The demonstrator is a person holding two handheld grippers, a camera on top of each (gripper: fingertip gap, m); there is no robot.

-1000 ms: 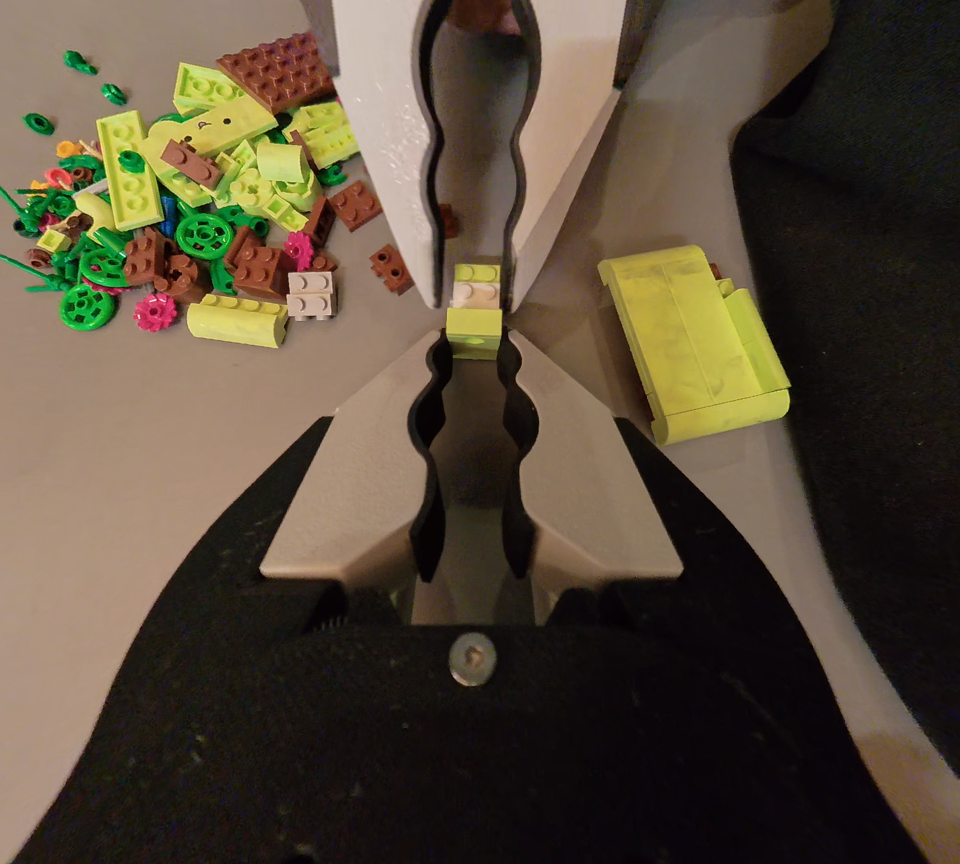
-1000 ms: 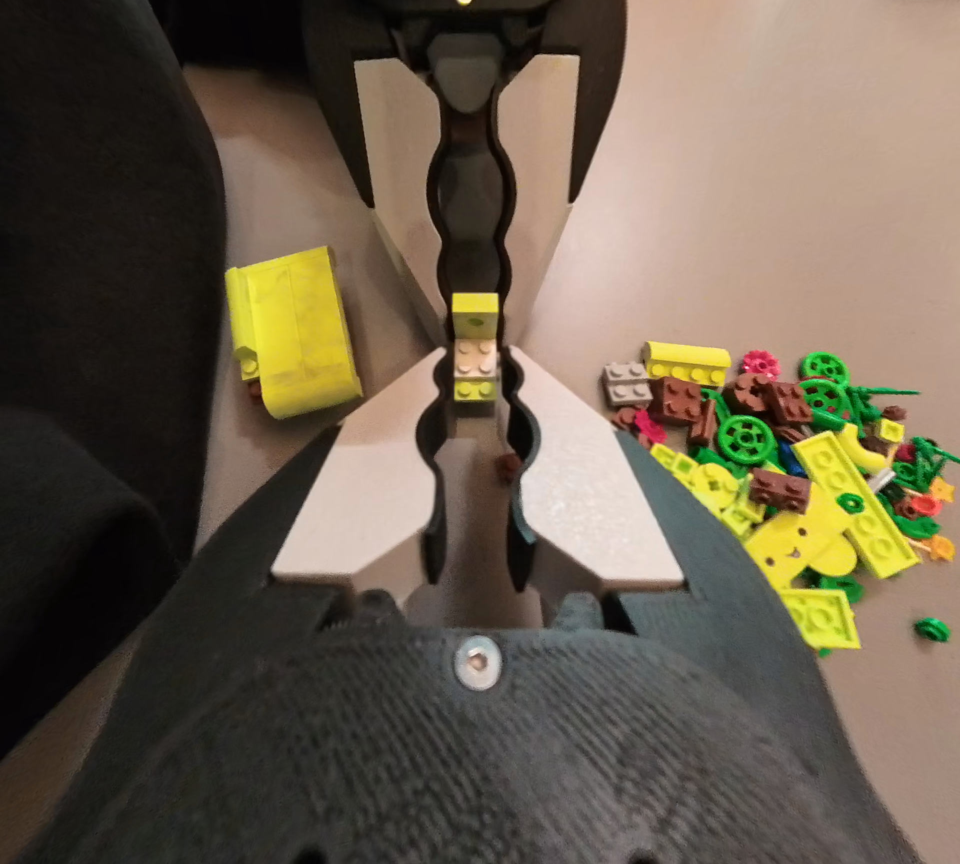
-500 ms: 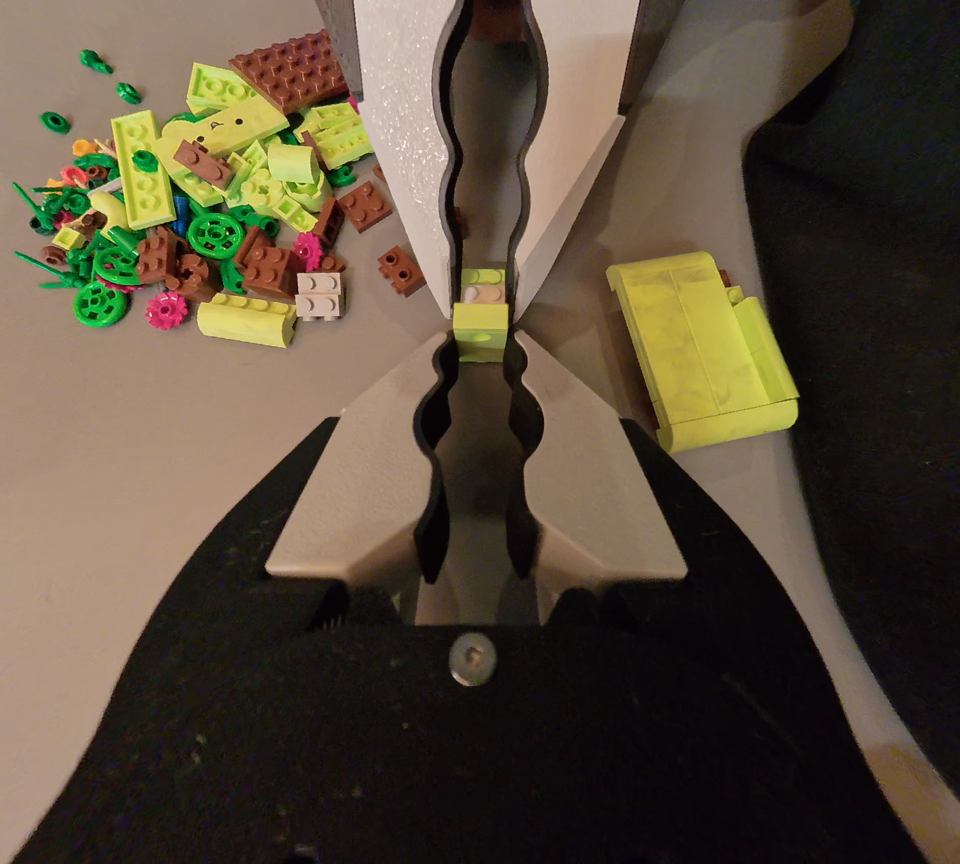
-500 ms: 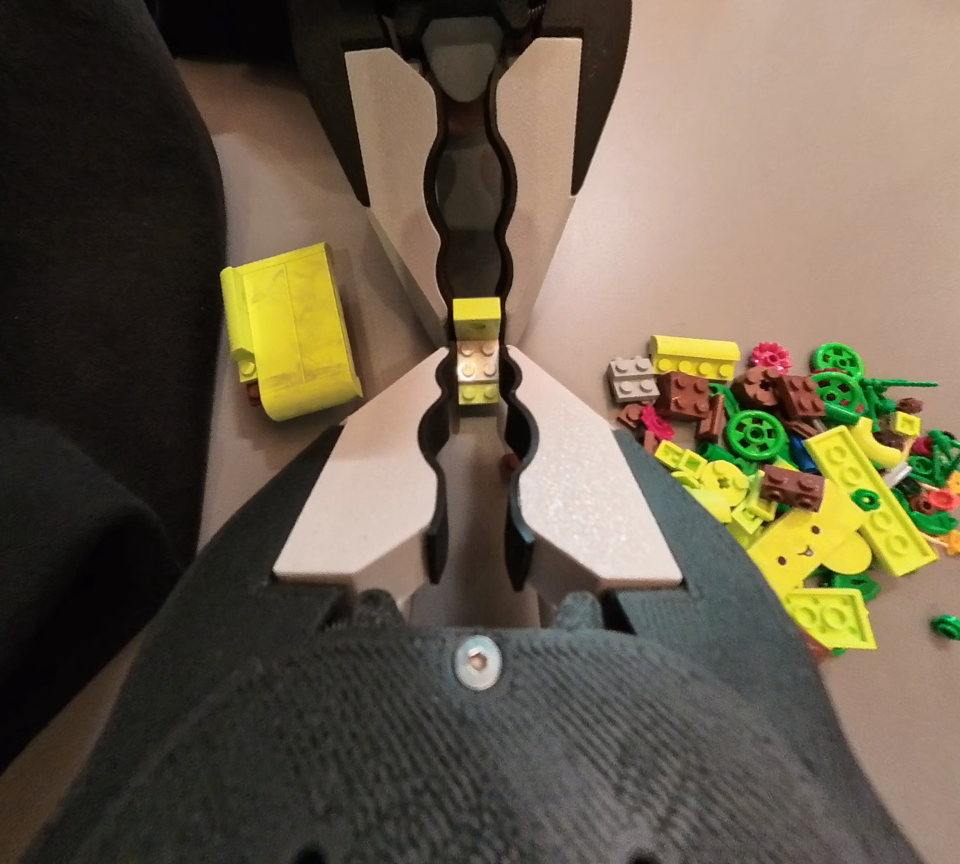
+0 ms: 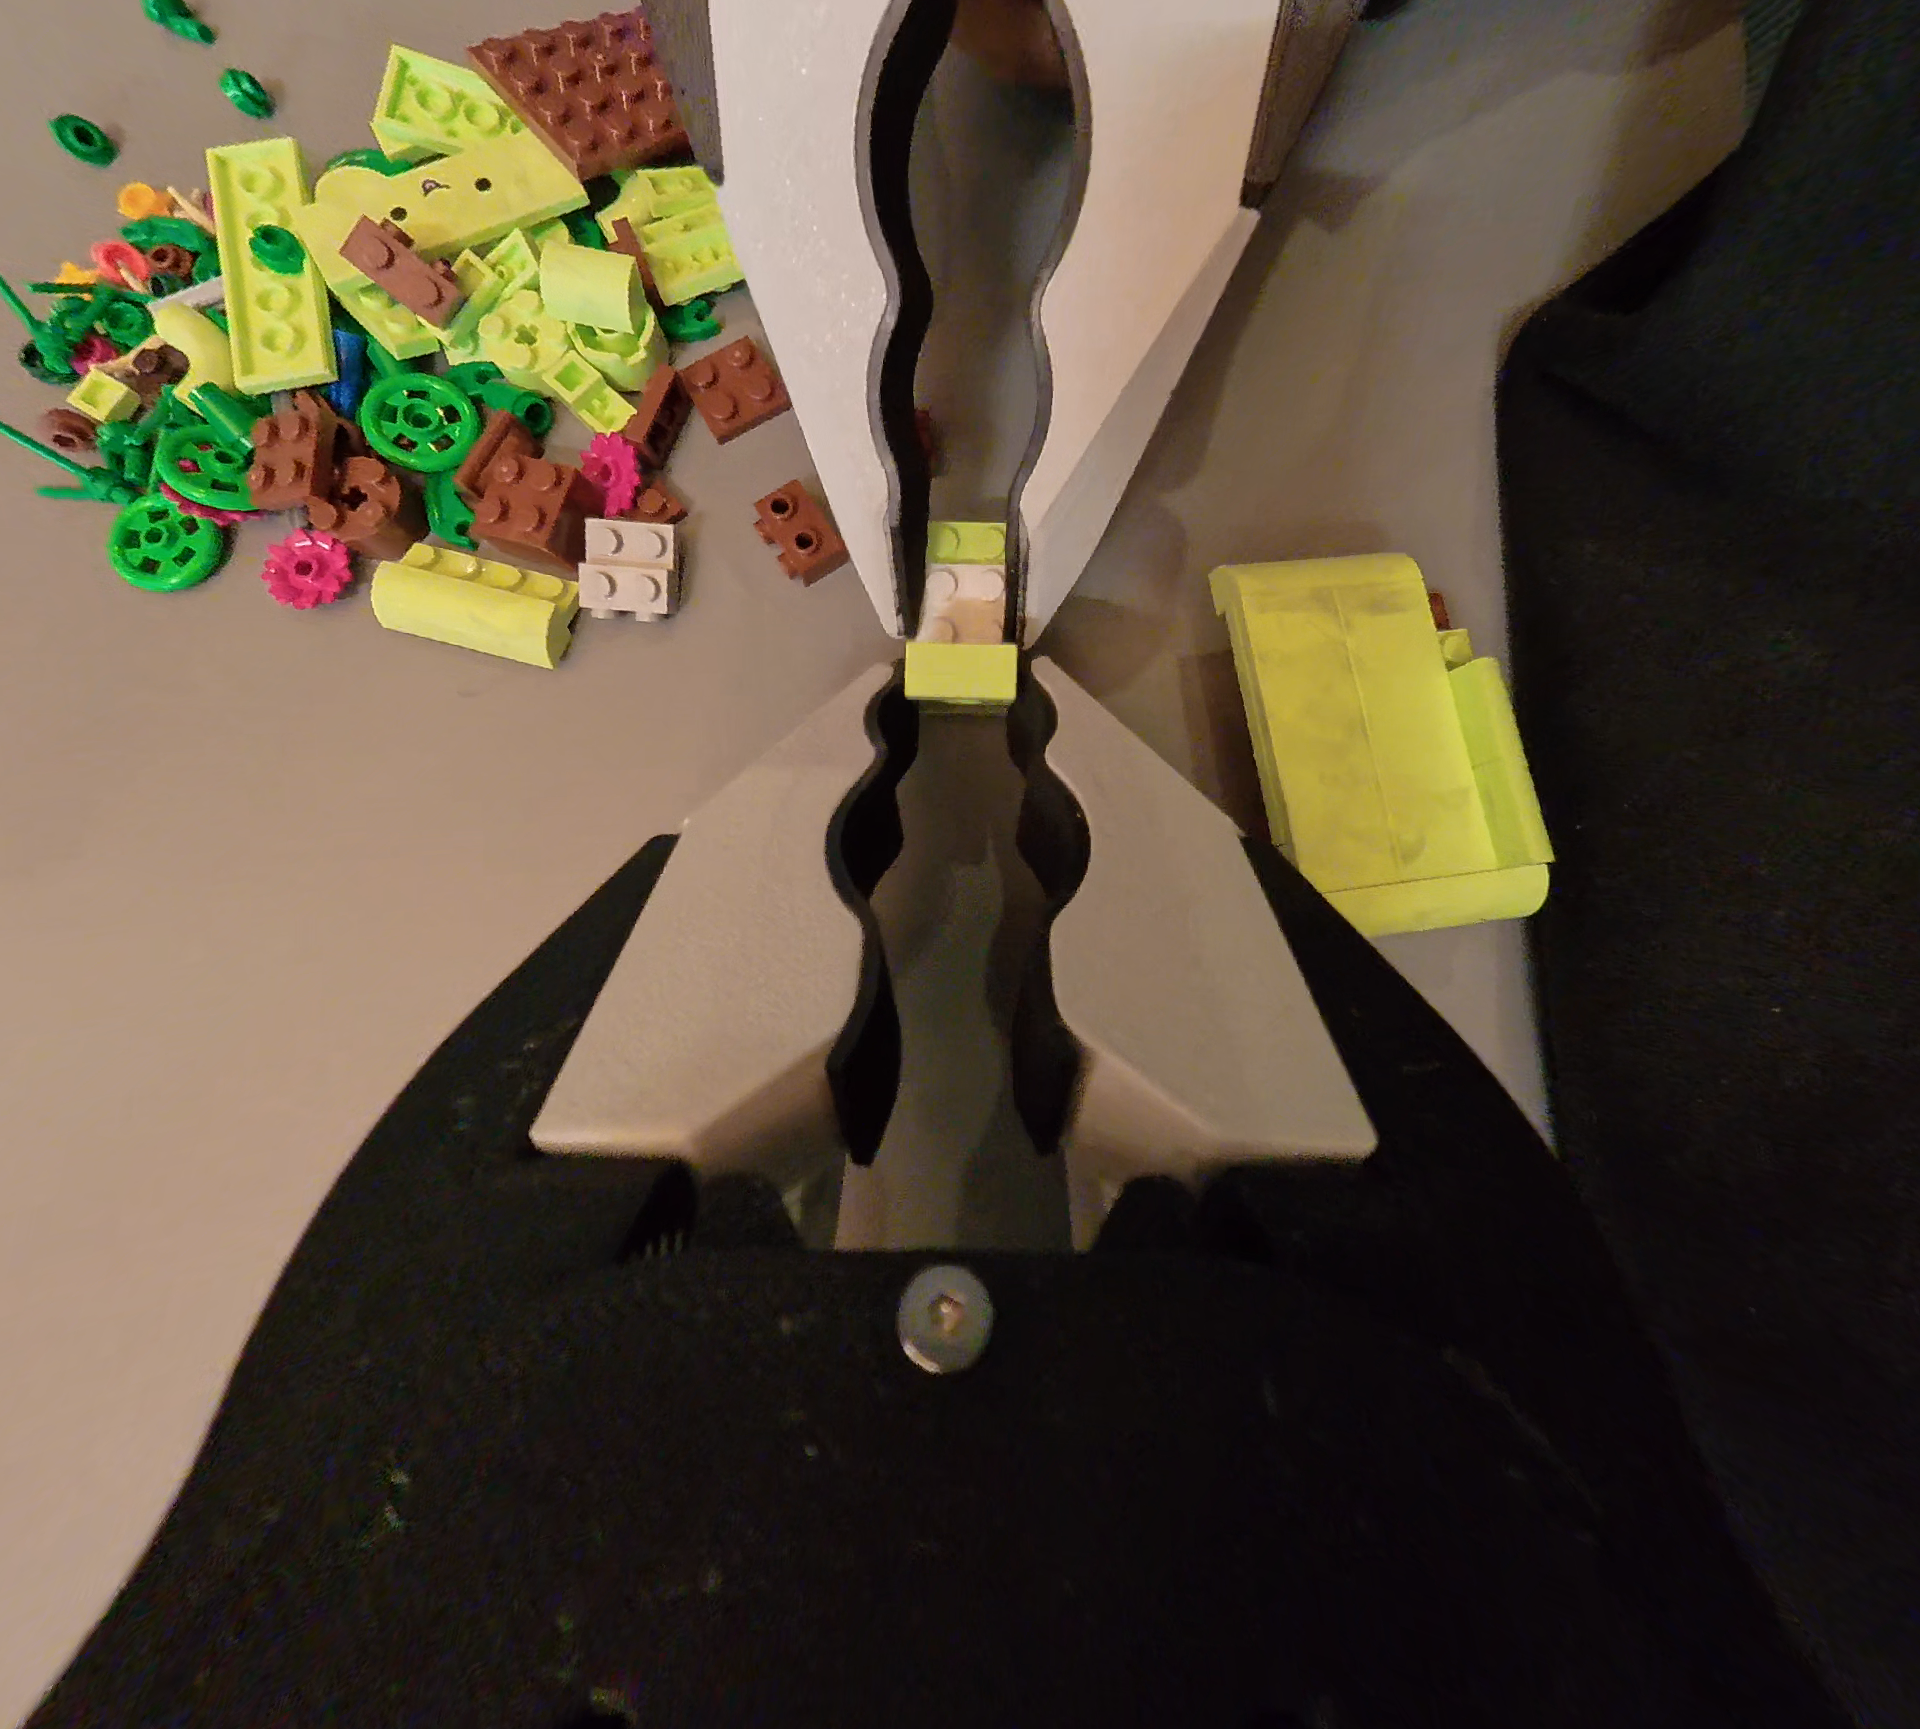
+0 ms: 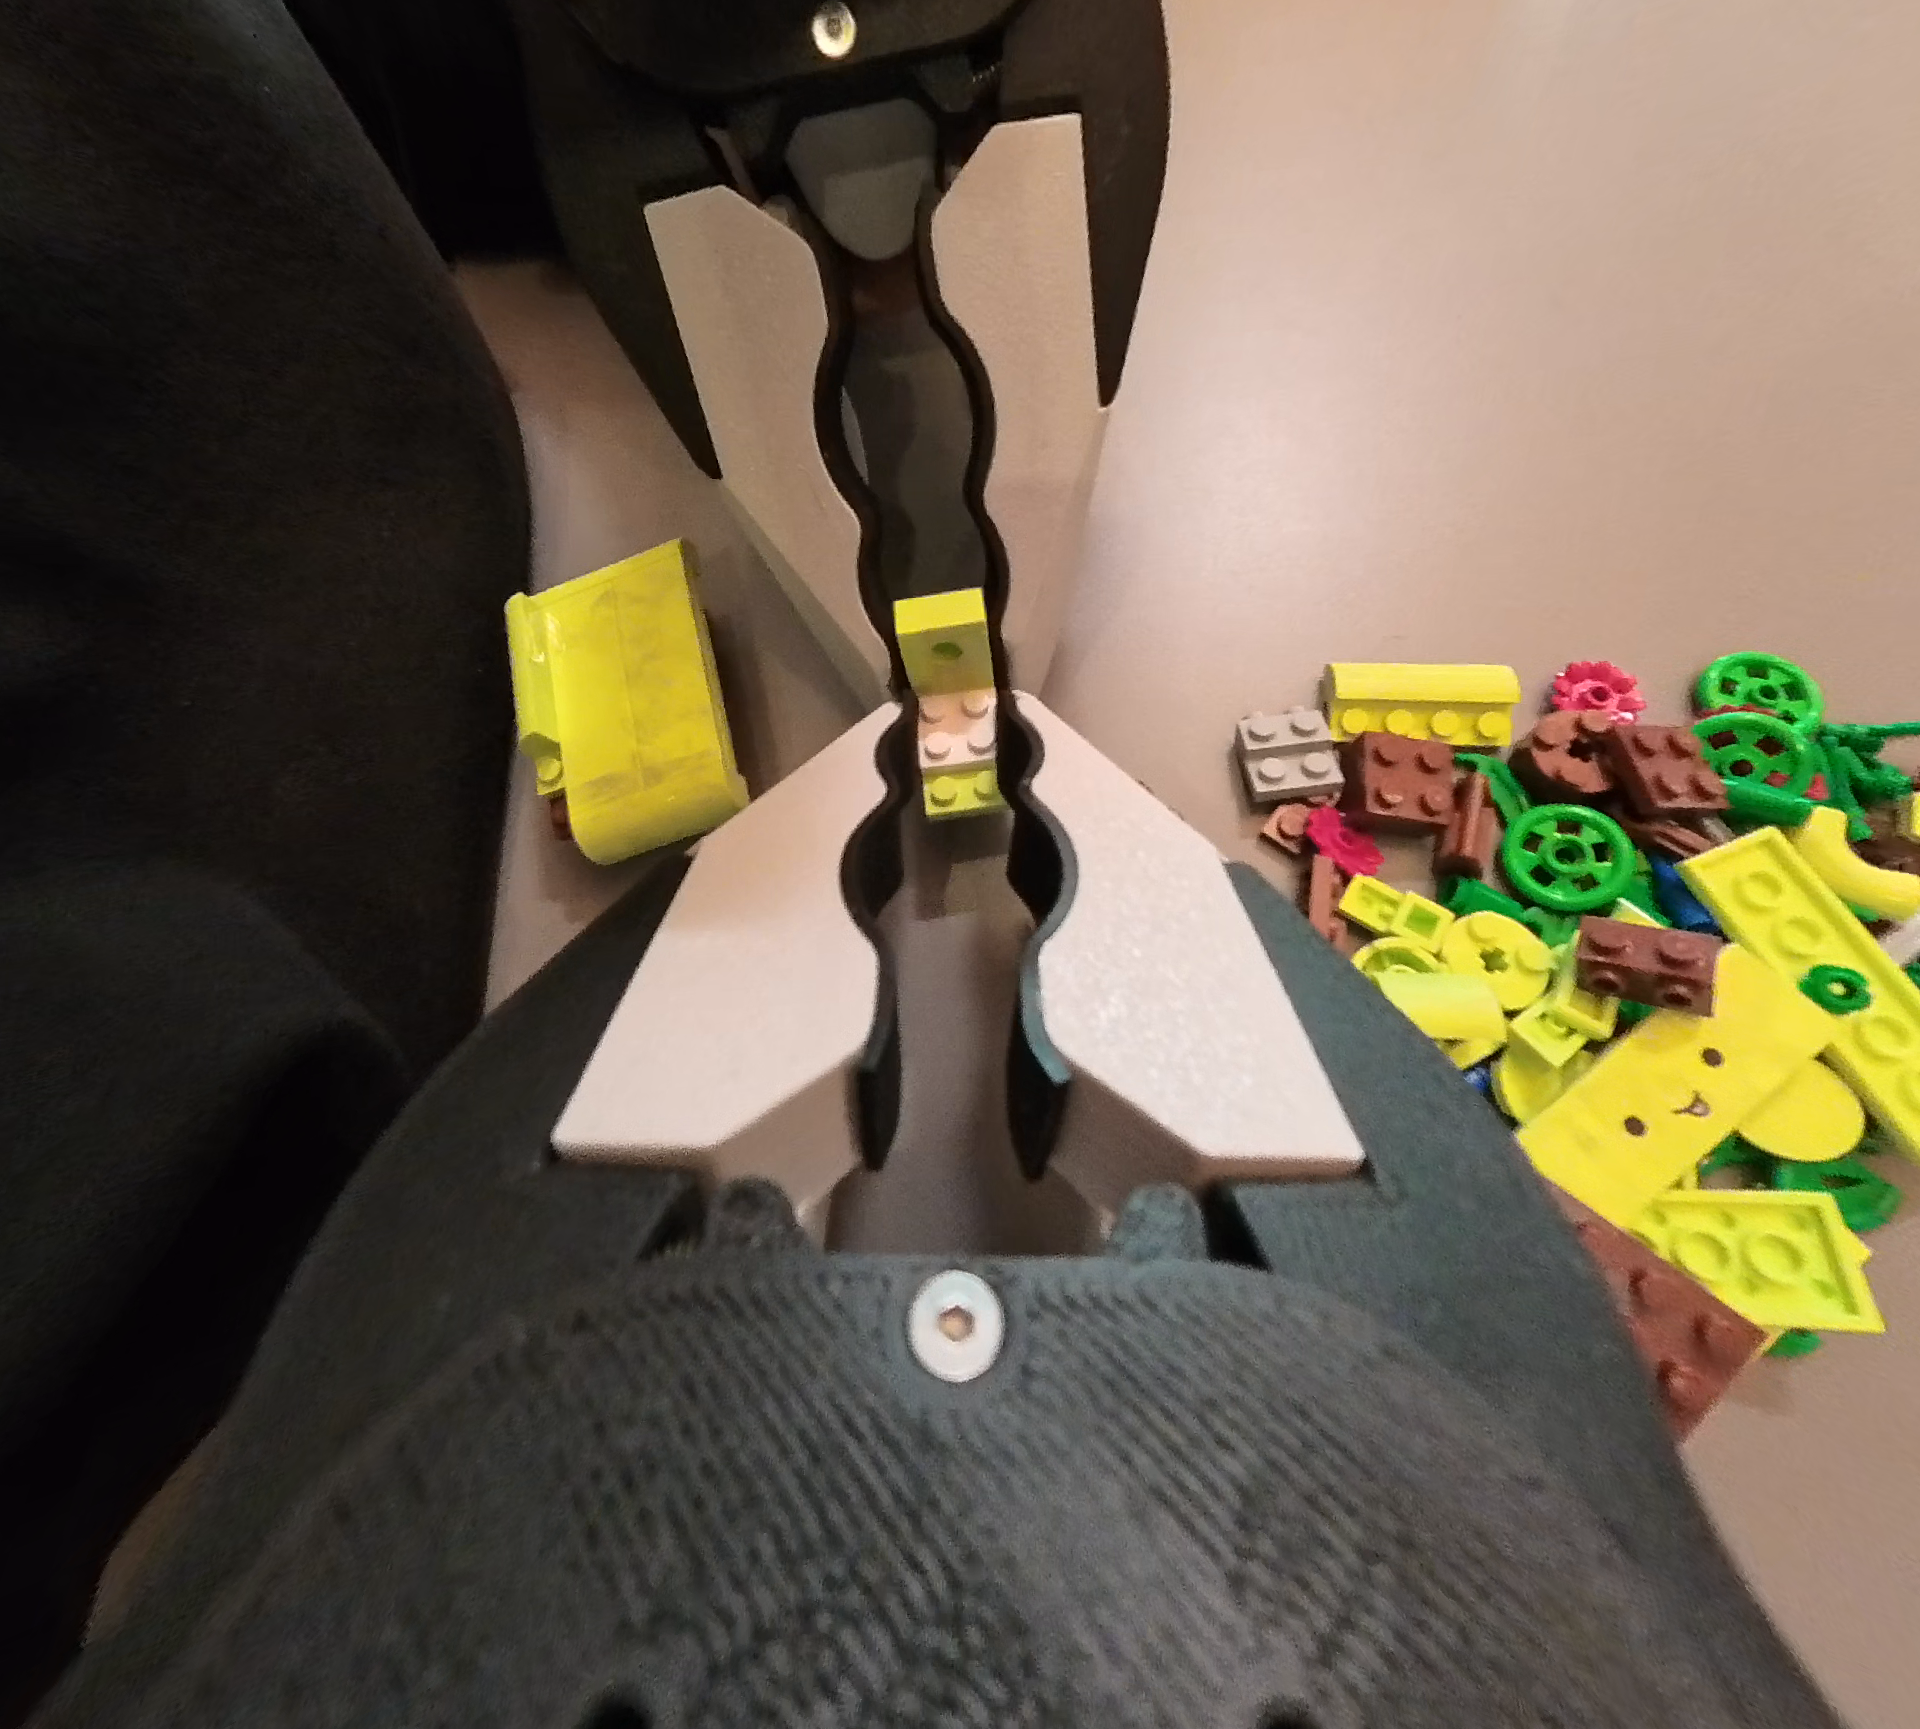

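**Lime brick and small stack held tip to tip over the desk**

Lime brick aside, the biggest thing in view is the grey desk (image 5: 312, 848), edged on one side by a person's dark clothing (image 5: 1714, 536). A loose pile of bricks (image 5: 416, 349), lime, brown and green with a few pink gears, lies well apart from the clothing. On the other side of the tools, near the clothing, lies a built lime block (image 5: 1371, 734).

The left tongs (image 5: 958, 692) and the right tongs (image 6: 961, 775) face each other above the desk between those two, their tips almost meeting. Both are clenched. The left pair grips the lime brick (image 5: 958, 671). The right pair grips a small stack (image 6: 958, 760) of a grey plate on lime.

Over the last second little has shifted. Brick and stack stay butted end to end, and neither grip has loosened. In the right wrist view the left tool now looks slightly tilted. Whether the two pieces have locked together I cannot tell.
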